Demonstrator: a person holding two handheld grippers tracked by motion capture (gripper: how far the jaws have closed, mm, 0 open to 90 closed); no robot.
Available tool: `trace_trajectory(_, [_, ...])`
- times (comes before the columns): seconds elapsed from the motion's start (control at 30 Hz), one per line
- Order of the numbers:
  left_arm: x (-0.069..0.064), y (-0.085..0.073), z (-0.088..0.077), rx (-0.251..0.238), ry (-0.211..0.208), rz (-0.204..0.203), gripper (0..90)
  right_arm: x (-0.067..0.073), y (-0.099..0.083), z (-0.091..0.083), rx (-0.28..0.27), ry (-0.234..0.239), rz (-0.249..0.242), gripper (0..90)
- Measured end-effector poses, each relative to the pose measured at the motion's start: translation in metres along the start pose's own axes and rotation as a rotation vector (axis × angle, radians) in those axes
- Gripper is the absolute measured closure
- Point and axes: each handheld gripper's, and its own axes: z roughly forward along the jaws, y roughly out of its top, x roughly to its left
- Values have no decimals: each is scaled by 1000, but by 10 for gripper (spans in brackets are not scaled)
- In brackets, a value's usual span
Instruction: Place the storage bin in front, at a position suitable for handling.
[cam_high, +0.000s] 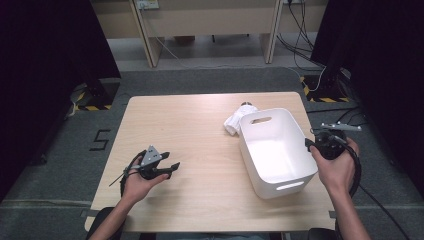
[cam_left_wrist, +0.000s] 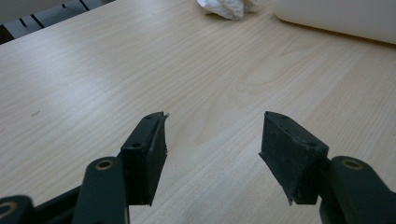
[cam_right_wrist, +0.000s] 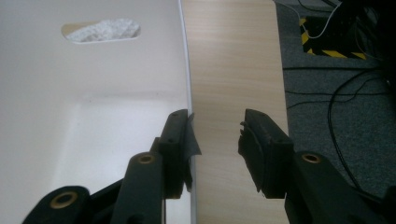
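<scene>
Wooden table (cam_high: 200, 130), one white tub (cam_high: 275, 150), one crumpled cloth (cam_high: 235, 121), left gripper (cam_high: 172, 167) wide, right gripper (cam_right_wrist: 217, 135) astride tub rim, unclamped.

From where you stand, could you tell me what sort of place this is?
Probably a lab or recording workspace: black screens flank a plain wooden table, loose cables run across the grey floor, and hazard tape marks the stand bases.
</scene>
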Motion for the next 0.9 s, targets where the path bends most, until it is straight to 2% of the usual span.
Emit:
trace_trajectory(0.1, [-1,3,1,-3,-7,7,394,2,1,5,24,17,-10,693])
trace_trajectory(0.27, [-3,14,6,-12,-18,26,395,7,3,13,58,67,-32,866])
trace_trajectory(0.3, [-3,19,7,-25,-21,26,395,8,4,14,62,52,-45,878])
trace_trajectory(0.43, [-3,41,10,-66,-34,37,403,8,5,15,63,89,-67,882])
trace_trajectory(0.57, [-3,64,13,-101,-51,44,413,15,4,15,64,112,-91,883])
trace_trajectory(0.7, [-3,83,17,-121,-76,32,425,28,8,20,70,147,-119,884])
trace_trajectory(0.9, [-1,94,25,-112,-123,-12,461,57,18,32,76,208,-176,885])
